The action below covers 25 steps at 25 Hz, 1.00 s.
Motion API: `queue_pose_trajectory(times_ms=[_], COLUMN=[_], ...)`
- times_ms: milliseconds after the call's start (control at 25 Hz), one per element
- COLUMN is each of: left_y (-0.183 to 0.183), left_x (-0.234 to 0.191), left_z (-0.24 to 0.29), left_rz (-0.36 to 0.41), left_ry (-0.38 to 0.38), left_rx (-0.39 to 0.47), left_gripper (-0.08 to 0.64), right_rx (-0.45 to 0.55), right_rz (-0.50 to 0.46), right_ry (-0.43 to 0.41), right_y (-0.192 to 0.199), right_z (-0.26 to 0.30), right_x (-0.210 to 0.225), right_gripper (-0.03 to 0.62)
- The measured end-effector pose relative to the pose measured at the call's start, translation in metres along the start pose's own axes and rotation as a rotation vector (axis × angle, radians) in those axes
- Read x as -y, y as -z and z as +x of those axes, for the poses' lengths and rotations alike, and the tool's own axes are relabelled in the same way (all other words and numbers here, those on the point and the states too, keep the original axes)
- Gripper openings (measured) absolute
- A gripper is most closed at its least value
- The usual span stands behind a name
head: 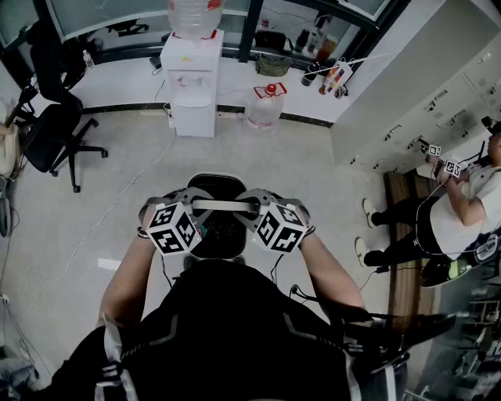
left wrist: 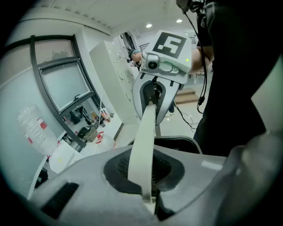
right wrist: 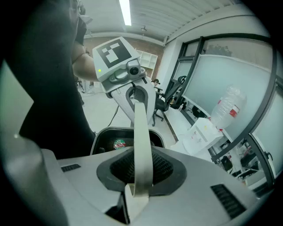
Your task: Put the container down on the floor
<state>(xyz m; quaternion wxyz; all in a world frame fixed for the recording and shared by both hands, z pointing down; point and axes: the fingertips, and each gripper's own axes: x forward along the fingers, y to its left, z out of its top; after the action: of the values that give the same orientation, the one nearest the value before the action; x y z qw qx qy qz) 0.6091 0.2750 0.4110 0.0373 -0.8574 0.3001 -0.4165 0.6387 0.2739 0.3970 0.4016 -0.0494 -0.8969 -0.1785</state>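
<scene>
We hold container point(head: 218, 235) up at waist over floor point(head: 266, 157). Not set down yet, whole lowering left, we judge. White handle point(head: 225, 205): left gripper point(head: 190, 204) jaws clenched on it, right gripper point(head: 257, 206) jaws grasping it too. Around: water dispenser point(head: 193, 82), office chair point(head: 51, 129), second person point(head: 462, 204), water jug point(head: 266, 106), all well apart. Only our own body crowds container.

Bright, even overhead light filled the room. A ceiling strip light point(right wrist: 125, 11), up and left of the water dispenser point(right wrist: 202, 131), glared white. Left of the water dispenser, the office chair point(head: 55, 129) cast only a faint shadow. Both gripper views bowed hard and went black at the corners; the right gripper point(right wrist: 137, 192), nearest the lens, was soft.
</scene>
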Motion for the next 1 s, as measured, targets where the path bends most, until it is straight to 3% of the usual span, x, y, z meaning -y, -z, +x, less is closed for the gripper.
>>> queue_pose_trajectory(times_ms=[640, 1000], left_y=[0.014, 0.055], left_x=[0.005, 0.003], left_z=[-0.014, -0.045], left_rz=[-0.063, -0.123], left_ry=[-0.045, -0.088], left_rx=[-0.015, -0.040], left_gripper=[0.011, 0.011], right_rx=[0.022, 0.035], right_rz=[-0.018, -0.064], right_ry=[-0.047, -0.099], right_y=[-0.016, -0.052], right_z=[0.009, 0.043], right_x=[-0.009, -0.019], right_gripper=[0.071, 0.071])
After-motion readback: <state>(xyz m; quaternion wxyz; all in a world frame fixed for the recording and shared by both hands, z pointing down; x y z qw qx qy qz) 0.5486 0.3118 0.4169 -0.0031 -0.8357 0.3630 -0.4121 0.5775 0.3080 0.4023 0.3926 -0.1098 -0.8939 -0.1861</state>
